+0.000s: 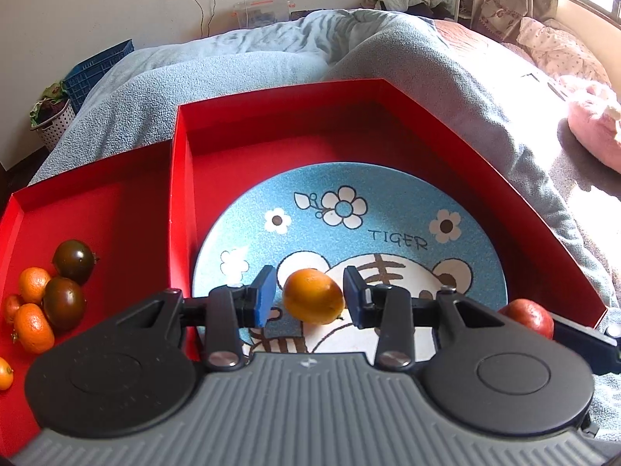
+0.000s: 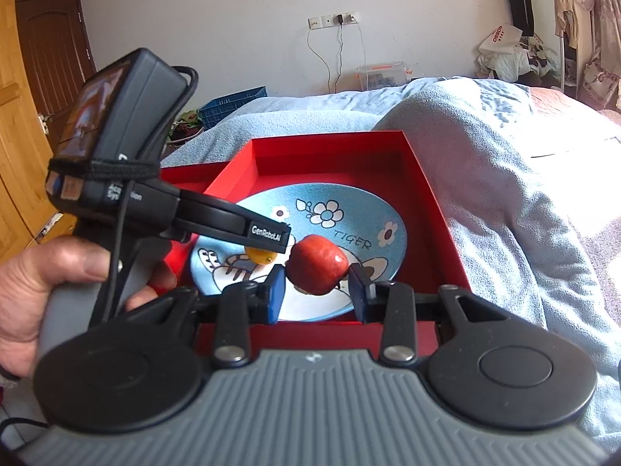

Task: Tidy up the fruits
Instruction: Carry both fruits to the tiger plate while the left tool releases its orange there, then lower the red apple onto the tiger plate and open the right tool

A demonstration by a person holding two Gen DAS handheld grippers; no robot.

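My left gripper [image 1: 309, 296] is over the blue tiger plate [image 1: 388, 209], its pads a little apart from an orange fruit [image 1: 313, 296] that sits between them, seemingly in the air. My right gripper [image 2: 317, 288] has its pads spread around a red fruit [image 2: 318, 265] over the same plate [image 2: 341, 229], with small gaps at both sides. The red fruit also shows at the right edge of the left wrist view [image 1: 529, 315]. The orange fruit shows in the right wrist view [image 2: 262, 256] under the left gripper's body.
The plate lies in a deep red box [image 1: 271, 124] on a blue-blanketed bed [image 1: 240, 66]. A shallow red lid [image 1: 116, 209] to the left holds several small oranges [image 1: 34, 284] and two dark tomatoes [image 1: 73, 261]. A pink cushion [image 1: 594, 132] lies at the right.
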